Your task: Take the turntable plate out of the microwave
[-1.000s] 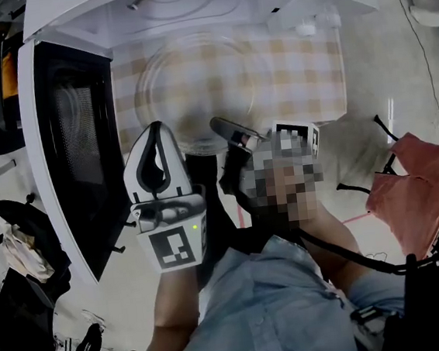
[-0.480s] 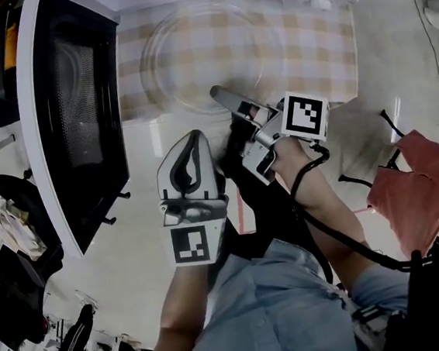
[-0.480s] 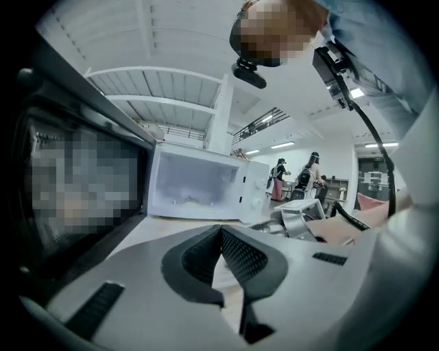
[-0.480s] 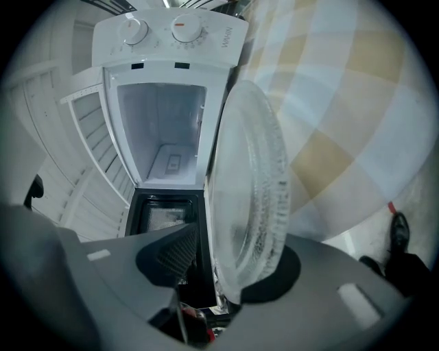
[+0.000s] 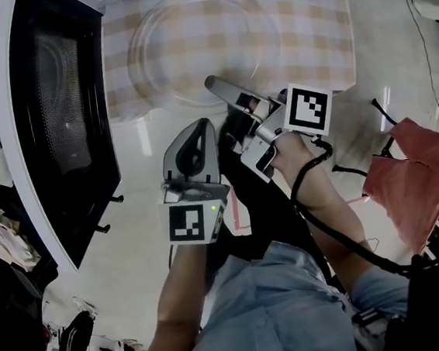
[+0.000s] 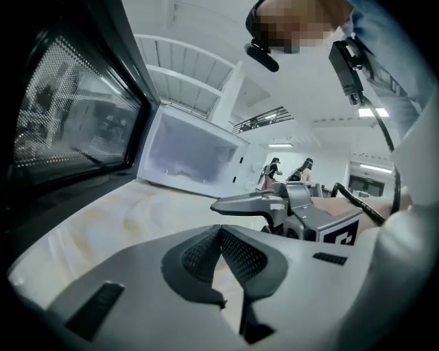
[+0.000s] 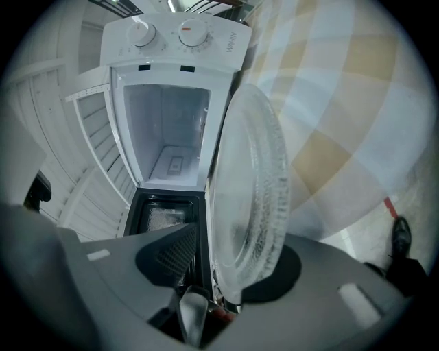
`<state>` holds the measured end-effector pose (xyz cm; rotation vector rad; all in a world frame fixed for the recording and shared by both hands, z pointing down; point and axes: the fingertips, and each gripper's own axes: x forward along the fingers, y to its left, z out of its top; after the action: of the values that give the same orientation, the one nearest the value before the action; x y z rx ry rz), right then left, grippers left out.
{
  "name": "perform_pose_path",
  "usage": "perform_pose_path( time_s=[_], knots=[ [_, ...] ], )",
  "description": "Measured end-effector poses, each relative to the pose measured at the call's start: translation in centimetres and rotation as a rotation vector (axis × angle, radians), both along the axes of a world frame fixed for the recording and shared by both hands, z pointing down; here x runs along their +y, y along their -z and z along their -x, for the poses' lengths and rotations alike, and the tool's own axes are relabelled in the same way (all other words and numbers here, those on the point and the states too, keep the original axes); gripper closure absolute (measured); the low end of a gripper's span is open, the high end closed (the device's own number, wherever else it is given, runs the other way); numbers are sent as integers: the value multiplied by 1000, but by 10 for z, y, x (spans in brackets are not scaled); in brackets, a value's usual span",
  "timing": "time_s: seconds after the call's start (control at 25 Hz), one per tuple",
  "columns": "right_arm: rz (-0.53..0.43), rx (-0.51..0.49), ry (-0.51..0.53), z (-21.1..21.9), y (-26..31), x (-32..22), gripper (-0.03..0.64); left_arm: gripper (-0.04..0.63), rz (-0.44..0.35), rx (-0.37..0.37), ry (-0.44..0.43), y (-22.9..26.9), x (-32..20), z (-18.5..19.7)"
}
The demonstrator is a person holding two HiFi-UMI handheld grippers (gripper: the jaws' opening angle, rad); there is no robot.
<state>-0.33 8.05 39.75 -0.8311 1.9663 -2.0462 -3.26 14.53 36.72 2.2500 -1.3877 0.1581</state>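
Turntable plate (image 5: 203,52) sits out of the open microwave (image 7: 164,116), flat on the checked cloth (image 5: 308,52); right gripper (image 7: 236,250) jaws have just eased apart, rim between them, unpressed. Left gripper (image 5: 199,130) hangs nearby, pinched together, empty.

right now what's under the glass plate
The checked tablecloth lies under the glass plate, its squares showing through. The right claw, its jaws just opened around the near rim, covers what is beneath there.
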Motion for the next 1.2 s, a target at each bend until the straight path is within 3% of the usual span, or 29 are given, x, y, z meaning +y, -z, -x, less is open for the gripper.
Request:
perform_pose_path(
  time_s=[0.16,0.36,0.68,0.84,0.92,1.2],
  knots=[
    [-13,-21,16,9,4,5,436,588,-43,22,46,6,-15,5],
    [-4,-49,17,13,4,11,433,588,-62,42,44,20,-23,3],
    [30,-63,26,8,-2,15,434,588,33,67,62,-6,2,9],
    [10,-66,3,7,-4,16,494,588,-7,55,61,5,-3,11],
    [-8,-78,-6,7,-2,16,466,588,-25,47,58,12,-5,12],
    [-17,-78,0,7,-2,16,471,588,-50,27,48,29,-6,9]
  ],
)
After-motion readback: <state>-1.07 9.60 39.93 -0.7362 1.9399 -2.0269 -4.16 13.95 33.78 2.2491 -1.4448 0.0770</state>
